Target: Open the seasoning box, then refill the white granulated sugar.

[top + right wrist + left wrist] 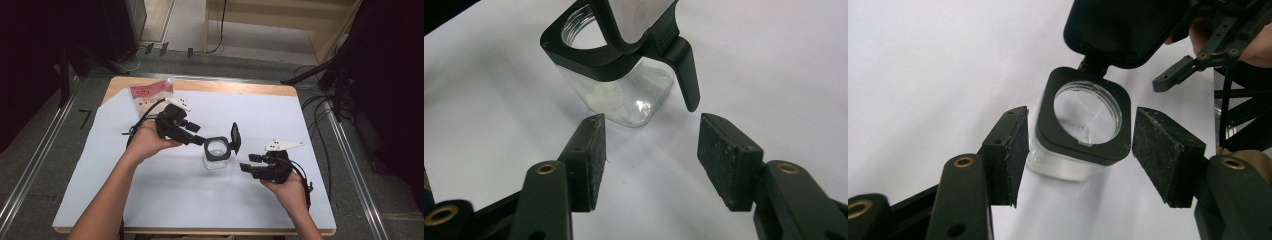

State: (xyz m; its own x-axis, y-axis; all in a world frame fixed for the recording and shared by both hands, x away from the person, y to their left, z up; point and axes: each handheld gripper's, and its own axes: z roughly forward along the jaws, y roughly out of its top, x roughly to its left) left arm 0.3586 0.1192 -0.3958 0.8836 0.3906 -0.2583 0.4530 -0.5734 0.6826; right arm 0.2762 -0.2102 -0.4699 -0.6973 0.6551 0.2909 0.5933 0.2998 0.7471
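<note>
Clear square jar [217, 155] standing mid-worktop [150, 200], black flip lid [235, 136] hinged upright, mouth open. Left gripper [1078, 150] jaws spread either side of the black collar, not pressing. Right gripper [649, 150] jaws spread, just short of the base. Best to steady the collar squarely first, avoiding tipping; pouch [150, 95] waiting far-left.

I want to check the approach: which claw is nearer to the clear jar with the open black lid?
Left. The left claw has the jar between its open jaws, not pressing. The right claw is open, a little back from the jar.
</note>
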